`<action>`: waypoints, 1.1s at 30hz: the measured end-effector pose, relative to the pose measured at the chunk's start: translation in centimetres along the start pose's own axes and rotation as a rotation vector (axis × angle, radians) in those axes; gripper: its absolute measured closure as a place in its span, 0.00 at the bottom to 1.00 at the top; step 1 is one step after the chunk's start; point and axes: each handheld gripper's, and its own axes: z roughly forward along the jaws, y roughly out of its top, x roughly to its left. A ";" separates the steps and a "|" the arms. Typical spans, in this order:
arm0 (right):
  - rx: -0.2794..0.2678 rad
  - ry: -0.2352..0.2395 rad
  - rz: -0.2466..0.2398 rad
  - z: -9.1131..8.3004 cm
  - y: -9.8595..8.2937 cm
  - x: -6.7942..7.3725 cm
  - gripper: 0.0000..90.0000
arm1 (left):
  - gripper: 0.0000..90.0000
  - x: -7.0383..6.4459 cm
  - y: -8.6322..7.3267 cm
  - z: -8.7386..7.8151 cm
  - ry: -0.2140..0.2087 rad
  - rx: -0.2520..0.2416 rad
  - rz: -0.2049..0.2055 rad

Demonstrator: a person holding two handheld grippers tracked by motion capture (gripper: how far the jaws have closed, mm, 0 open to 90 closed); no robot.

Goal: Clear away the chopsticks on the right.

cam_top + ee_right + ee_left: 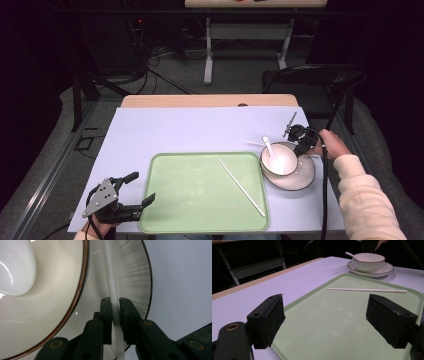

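A pale green tray [195, 200] lies in the middle of the table, with one white chopstick [241, 186] lying slantwise on it. To its right a white bowl [278, 159] with a white spoon [268, 146] in it stands on a white plate [302, 179]. My right gripper [302, 146] is at the plate's far edge, shut on a second white chopstick [110, 272] that lies across the plate [132, 272] beside the bowl [50, 295]. My left gripper [141, 189] stands open over the tray's front left corner [324, 315], with nothing between its fingers.
A lilac mat [175, 130] covers the tabletop, whose wooden far edge [210, 100] shows beyond it. A dark chair [320, 80] stands behind the table's right corner, and another table's legs [207, 50] are farther back. The far half of the mat is bare.
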 end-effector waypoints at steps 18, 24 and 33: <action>-0.084 -0.094 0.166 -5.0 -1.4 0.4 0.93 | 0.17 0.0 0.0 0.0 0.003 0.000 0.004; -0.098 -0.140 0.221 -7.5 -1.3 1.2 0.93 | 0.17 -0.1 0.0 0.0 0.004 -0.003 0.003; -0.134 -0.170 0.329 -10.2 -0.9 3.4 0.93 | 0.17 -0.1 0.0 0.1 0.003 -0.001 0.004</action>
